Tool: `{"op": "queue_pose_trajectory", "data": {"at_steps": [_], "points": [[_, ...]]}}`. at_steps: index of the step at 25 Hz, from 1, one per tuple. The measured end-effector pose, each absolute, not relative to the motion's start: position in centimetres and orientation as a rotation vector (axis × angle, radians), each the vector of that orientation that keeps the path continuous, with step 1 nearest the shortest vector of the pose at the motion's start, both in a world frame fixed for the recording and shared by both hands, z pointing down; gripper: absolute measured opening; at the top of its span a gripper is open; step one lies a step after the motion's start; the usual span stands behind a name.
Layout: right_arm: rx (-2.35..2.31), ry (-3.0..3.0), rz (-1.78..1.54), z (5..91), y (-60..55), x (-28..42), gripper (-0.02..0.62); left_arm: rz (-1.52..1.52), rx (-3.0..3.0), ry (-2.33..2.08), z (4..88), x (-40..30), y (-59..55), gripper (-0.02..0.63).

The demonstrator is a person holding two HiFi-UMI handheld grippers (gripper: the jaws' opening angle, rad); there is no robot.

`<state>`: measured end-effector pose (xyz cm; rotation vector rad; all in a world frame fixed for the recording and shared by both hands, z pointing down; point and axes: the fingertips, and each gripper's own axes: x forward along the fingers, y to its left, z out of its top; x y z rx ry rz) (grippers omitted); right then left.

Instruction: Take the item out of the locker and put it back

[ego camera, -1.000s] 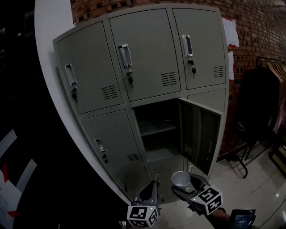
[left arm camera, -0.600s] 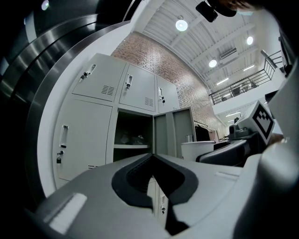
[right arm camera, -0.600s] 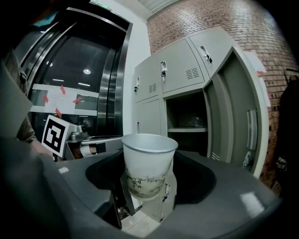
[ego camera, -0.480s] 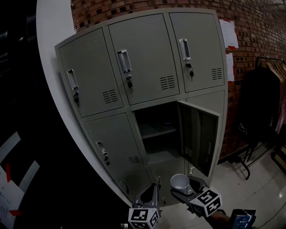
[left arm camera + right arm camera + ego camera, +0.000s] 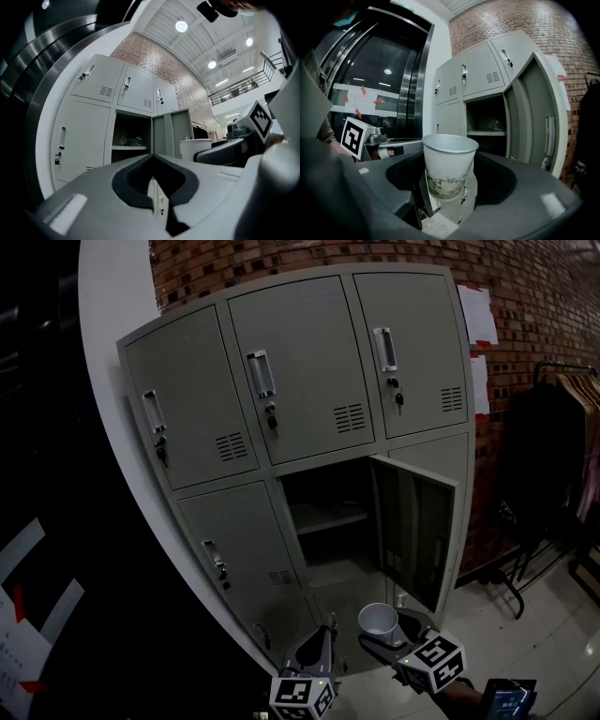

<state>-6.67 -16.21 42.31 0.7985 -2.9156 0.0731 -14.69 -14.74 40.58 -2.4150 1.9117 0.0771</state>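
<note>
My right gripper (image 5: 386, 634) has its fingers spread wide and clamped on the sides of one paper cup (image 5: 379, 619). The cup is white with a faint plant print low on its wall, and it stands upright with its mouth open to the ceiling. It is outside the locker (image 5: 309, 362), in the air over the tiled floor (image 5: 553, 643), just in front of and below the lower edge of the one open compartment (image 5: 328, 512). My left gripper (image 5: 323, 632) hangs just beside it on the left, its two fingers closed together with nothing between them. Each gripper carries one marker cube, so two in all: the left cube (image 5: 302, 696) and the right cube (image 5: 433, 660). The locker's top row shows three closed doors, each with one handle and one key lock under it. In the row beneath, the left door (image 5: 234, 549) is shut and the middle door (image 5: 412, 526) is swung out to the right. Inside the open compartment there is one shelf (image 5: 330, 517); something pale lies on it, but I cannot make out what it is. Two sheets of paper (image 5: 483, 315) are stuck on the brick wall (image 5: 544, 296) by the locker's right edge. One rack of dark clothes (image 5: 553, 456) stands further right.
</note>
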Motion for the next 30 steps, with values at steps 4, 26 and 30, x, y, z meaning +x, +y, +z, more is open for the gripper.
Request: {"op": "queue_pose_trajectory", "data": {"at_steps": [4, 26, 30], "points": [[0.801, -2.911, 0.073, 42.4, -16.4, -6.9, 0.311, 0.076, -2.414, 1.915, 40.6, -15.0, -14.7, -0.005], [0.906, -2.883, 0.036, 41.6, -20.2, -12.6, 0.311, 0.181, -2.447, 1.871, 41.2, -21.3, -15.8, -0.005], [0.893, -2.904, 0.017, 41.3, -23.4, -13.3, 0.311, 0.185, -2.426, 1.895, 41.3, -22.1, -18.4, -0.005]]}}
